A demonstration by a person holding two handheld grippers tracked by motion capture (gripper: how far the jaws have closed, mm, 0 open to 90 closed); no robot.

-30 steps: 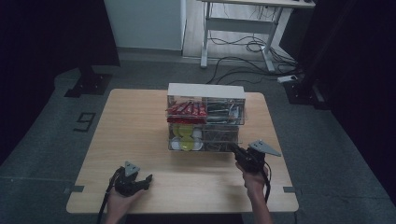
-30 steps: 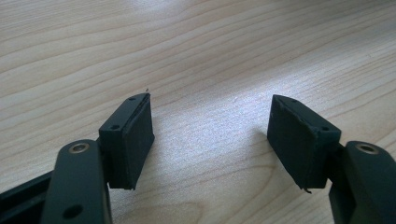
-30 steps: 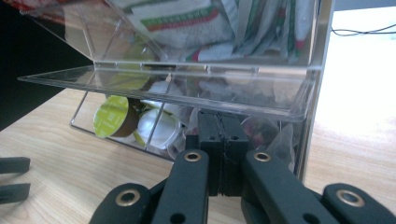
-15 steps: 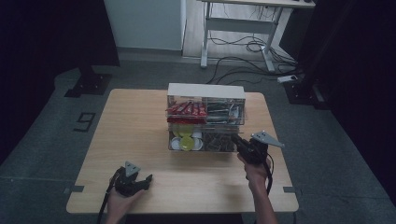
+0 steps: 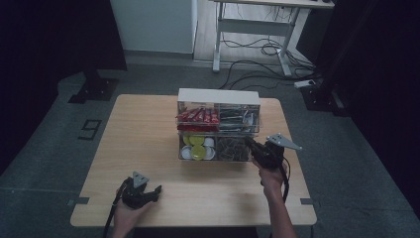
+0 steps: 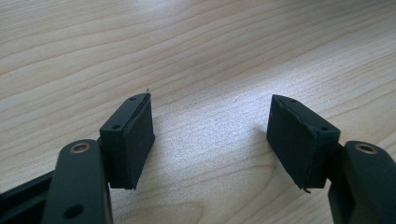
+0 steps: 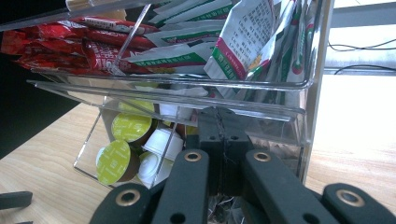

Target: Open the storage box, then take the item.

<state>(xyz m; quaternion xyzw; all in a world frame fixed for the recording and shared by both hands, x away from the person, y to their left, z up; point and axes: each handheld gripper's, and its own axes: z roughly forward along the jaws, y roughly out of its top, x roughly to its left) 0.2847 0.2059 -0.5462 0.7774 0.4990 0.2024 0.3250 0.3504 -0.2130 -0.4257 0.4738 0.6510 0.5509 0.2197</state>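
Observation:
A clear two-tier organizer (image 5: 218, 95) stands at the middle back of the wooden table (image 5: 148, 129). Its upper tier holds red packets (image 5: 198, 118) and white-green sachets (image 7: 243, 42). The lower tier holds yellow-green and white capsules (image 5: 196, 148) on the left and brownish packets (image 5: 233, 148) on the right. My right gripper (image 5: 250, 144) is shut, its tips at the front of the lower right compartment; in the right gripper view the jaws (image 7: 222, 119) meet just under the upper tray's edge, and I cannot tell whether anything thin is pinched. My left gripper (image 5: 154, 190) rests open on the table, nothing between its pads (image 6: 133, 135).
The organizer's clear wall (image 7: 303, 116) rises close in front of the right gripper. A white desk frame (image 5: 257, 29) and cables (image 5: 257, 49) are on the floor beyond the table. Bare wood lies left of the organizer and along the front edge.
The right gripper has risen and edged closer to the organizer's lower right front, jaws staying shut. The left gripper has not moved.

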